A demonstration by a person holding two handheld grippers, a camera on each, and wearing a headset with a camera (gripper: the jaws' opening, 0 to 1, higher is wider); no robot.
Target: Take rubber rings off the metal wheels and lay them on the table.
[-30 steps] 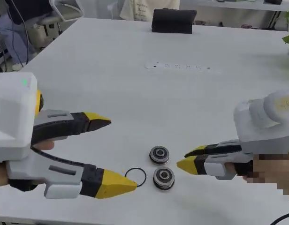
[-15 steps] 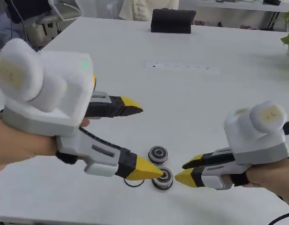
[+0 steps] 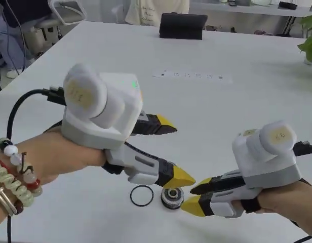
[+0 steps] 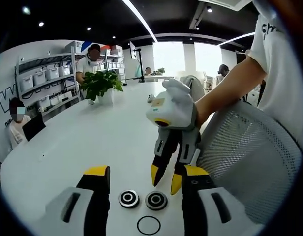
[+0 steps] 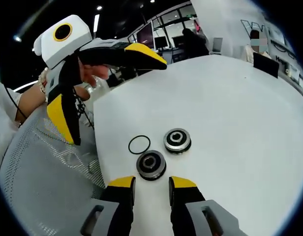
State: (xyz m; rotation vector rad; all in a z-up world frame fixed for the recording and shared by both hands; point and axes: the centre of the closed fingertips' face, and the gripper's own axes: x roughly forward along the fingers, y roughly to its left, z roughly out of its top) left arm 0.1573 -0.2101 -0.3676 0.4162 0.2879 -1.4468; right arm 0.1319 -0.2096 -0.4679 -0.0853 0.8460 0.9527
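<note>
Both jaws: I see them spread and empty, left gripper (image 3: 182, 152) wide, right gripper (image 5: 152, 183) narrow.
Near wheel (image 5: 151, 164): on the bench (image 5: 230, 108), just ahead of my right tips.
Far wheel (image 5: 177, 140): just beside it.
Ring (image 5: 139, 144): flat on the bench, beside the near wheel.

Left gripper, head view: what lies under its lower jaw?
One metal wheel shows beside the loose rubber ring; the jaw covers the second wheel there.
</note>
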